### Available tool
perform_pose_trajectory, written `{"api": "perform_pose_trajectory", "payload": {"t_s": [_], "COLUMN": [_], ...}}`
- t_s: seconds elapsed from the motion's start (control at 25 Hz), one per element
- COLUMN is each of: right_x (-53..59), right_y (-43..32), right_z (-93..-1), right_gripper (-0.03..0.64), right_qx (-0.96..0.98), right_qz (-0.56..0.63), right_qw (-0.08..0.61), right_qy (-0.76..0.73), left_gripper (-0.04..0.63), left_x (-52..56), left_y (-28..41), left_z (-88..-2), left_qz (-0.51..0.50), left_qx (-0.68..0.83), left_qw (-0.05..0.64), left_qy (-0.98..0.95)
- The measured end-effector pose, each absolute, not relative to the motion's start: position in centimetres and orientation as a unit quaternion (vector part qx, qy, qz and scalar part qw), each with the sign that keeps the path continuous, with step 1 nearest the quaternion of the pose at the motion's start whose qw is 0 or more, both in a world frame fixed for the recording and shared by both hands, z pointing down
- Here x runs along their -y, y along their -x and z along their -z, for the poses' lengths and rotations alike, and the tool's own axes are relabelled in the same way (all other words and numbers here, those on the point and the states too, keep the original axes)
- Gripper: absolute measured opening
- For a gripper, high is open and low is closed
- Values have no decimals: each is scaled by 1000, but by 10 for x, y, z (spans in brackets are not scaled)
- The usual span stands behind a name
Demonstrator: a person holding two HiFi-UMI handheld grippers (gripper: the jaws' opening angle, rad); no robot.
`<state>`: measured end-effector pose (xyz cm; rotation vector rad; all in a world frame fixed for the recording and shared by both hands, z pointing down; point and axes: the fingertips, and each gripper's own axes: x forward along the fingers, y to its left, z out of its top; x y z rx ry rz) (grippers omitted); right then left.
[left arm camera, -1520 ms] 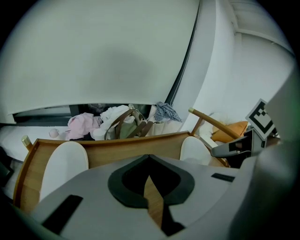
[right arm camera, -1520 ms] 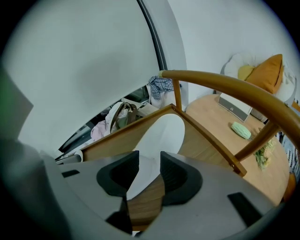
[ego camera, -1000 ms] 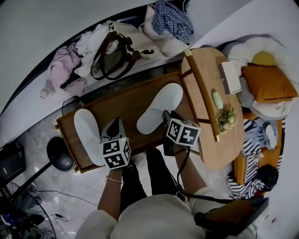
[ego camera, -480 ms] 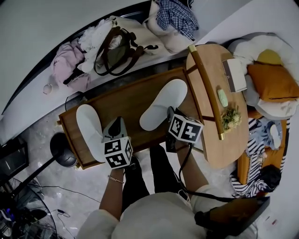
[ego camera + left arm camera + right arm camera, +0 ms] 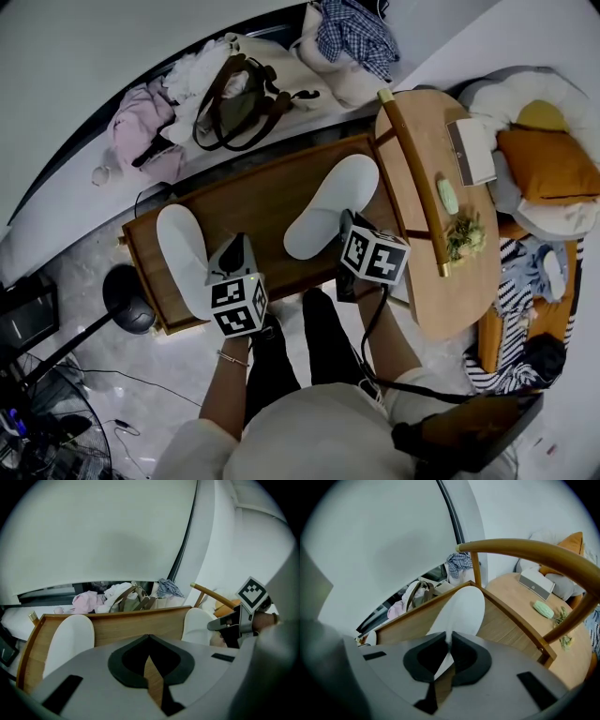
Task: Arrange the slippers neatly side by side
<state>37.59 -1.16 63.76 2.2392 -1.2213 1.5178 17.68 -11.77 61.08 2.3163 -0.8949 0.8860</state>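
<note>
Two white slippers are set well apart on the rimmed wooden counter point(image 5: 253, 202). The right slipper point(image 5: 333, 206) is pinched at its heel edge by the right hand-held gripper point(image 5: 449, 641), whose jaws have just been closing. The left hand-held gripper point(image 5: 149, 639) is seen shut and empty beside the left slipper point(image 5: 183, 253). A handbag point(image 5: 225, 103) and clothes point(image 5: 141, 136) are heaped behind.

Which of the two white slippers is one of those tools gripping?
The slipper nearer the round side table: the right tool has just been closing its jaws on its near edge. The other slipper sits in neither tool.
</note>
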Motion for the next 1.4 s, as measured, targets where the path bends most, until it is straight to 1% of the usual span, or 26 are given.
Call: {"api": "perform_pose_trajectory", "payload": {"t_s": [0.4,0.72,1.4], "right_x": [21,27,43], "right_y": [-374,-360,-299], "right_z": [-607,-578,-540], "right_gripper": [41,41,41], "right_qx": [438,468,556], "right_qz": [-490,-468,-435], "right_qw": [78,84,116], "right_qy": [-749,-745,-699], "left_gripper": [17,17,17], "left_x": [115,113,106], "left_y": [-176,-165,-96], "left_z": [-592,-570,-530], "left_qz": [-308,-284,-243], "left_qx": [334,353,432], "left_qw": [243,239,227], "left_qy": [-857,-859,-839]}}
